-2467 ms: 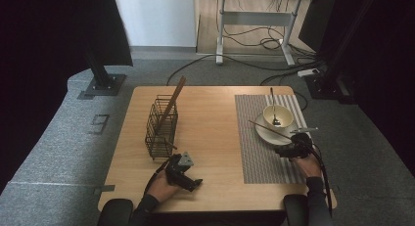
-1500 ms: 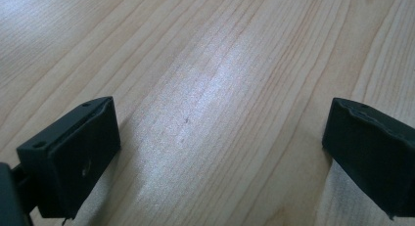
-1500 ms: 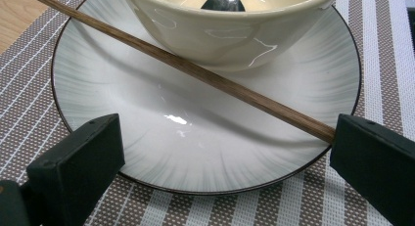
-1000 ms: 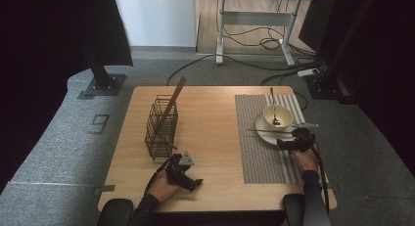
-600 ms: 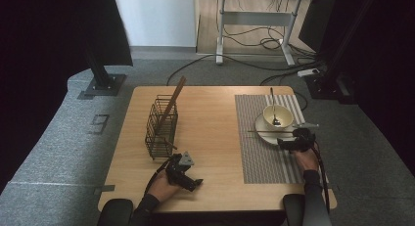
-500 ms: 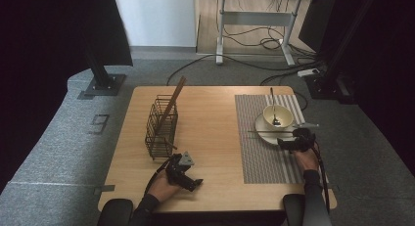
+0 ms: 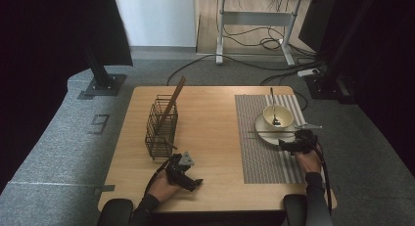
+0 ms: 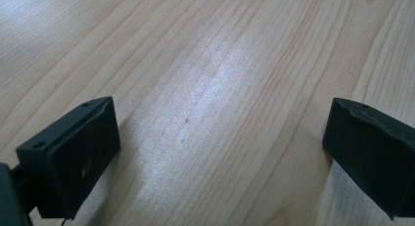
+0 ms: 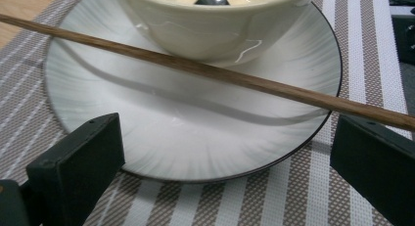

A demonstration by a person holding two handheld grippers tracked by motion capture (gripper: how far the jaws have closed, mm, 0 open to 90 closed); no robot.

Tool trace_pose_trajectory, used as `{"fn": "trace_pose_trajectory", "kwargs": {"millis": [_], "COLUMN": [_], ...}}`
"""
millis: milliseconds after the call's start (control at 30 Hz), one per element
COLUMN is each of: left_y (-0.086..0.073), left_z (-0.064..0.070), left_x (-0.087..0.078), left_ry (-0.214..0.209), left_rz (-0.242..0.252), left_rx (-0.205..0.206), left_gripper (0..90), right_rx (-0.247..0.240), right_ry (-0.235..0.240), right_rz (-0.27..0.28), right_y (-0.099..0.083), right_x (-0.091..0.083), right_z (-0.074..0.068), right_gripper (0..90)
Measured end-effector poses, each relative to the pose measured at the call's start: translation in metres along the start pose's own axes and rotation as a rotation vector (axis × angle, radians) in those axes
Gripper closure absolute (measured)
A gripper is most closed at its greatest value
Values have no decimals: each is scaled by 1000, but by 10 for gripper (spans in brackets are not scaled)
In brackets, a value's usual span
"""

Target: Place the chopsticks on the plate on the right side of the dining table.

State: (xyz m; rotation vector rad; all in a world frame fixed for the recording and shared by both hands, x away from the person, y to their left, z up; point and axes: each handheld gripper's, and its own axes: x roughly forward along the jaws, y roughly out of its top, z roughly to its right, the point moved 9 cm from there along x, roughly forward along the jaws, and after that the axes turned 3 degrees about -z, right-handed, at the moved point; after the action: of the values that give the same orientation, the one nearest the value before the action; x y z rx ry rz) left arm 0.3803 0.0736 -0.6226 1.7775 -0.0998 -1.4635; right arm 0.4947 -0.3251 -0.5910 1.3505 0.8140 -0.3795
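Now we count one chopstick (image 9: 230, 77) lying across one plate (image 9: 147, 138), beside one bowl (image 9: 210, 25); its far end is cut off. Our right gripper (image 9: 225, 162) is released just before it. A second chopstick (image 7: 172, 100) leans in one wire basket (image 7: 160, 128). Our left gripper (image 8: 220, 157) is released over the table (image 8: 205, 89).

Under your left gripper's matt black jaws, the table (image 8: 210, 89) is pale wood with fine grain and a soft sheen. Ahead of your right gripper, the plate (image 9: 195, 138) and bowl (image 9: 215, 25) are glossy glazed ceramic, the chopstick (image 9: 205, 69) is smooth brown wood, and the striped placemat (image 9: 293, 196) is coarse woven fabric.
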Motion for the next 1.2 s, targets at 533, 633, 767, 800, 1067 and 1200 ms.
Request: {"fn": "trace_pose_trajectory", "kwargs": {"millis": [533,633,767,800,1067,1200], "left_y": [0,0,0,0,0,0], "left_z": [0,0,0,0,0,0], "left_x": [0,0,0,0,0,0], "left_ry": [0,0,0,1,3,4], "left_rz": [1,1,1,1,1,1], "left_rx": [0,0,0,-1,-3,-5], "left_gripper": [0,0,0,0,0,0], "right_rx": [-55,-64,-95,-96,-133,-149], "right_ry": [49,68,101,107,159,190], "right_rz": [3,-4,-8,-9,16,16], "right_y": [-18,-23,-28,-29,-26,-27], "right_x": [-27,-32,-40,-41,-57,-66], "right_z": [-23,-29,-39,-41,-65,-79], "right_gripper": [0,0,0,0,0,0]}}
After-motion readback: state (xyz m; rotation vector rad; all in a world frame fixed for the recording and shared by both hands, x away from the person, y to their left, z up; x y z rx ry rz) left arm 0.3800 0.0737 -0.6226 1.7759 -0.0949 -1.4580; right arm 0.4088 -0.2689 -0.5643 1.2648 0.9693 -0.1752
